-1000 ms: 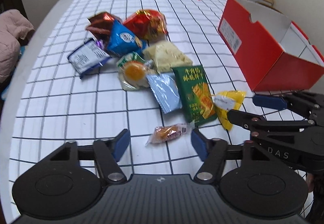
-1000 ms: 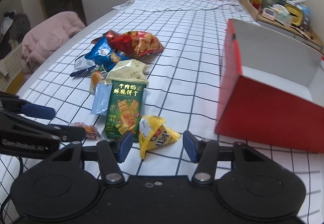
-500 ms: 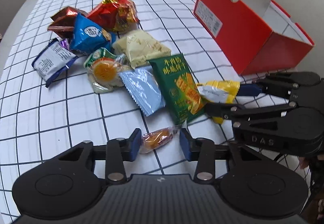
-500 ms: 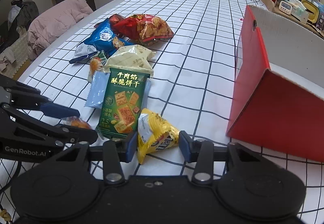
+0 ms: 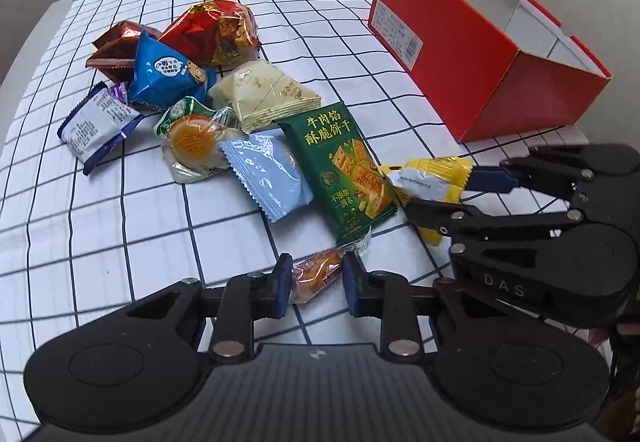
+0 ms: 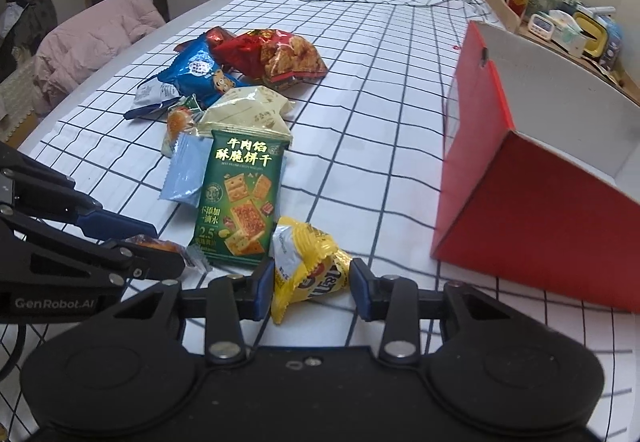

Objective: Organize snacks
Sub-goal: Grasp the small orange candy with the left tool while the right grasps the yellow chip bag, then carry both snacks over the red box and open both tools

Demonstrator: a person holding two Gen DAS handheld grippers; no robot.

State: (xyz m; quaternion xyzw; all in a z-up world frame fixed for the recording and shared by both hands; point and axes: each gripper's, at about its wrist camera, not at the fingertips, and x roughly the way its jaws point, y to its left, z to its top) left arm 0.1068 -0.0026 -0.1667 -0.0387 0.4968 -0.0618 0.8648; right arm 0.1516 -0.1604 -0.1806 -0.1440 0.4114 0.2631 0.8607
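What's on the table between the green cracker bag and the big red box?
In the right wrist view, only bare checked tablecloth lies between the green cracker bag and the red box. The left wrist view shows the same bare stretch.
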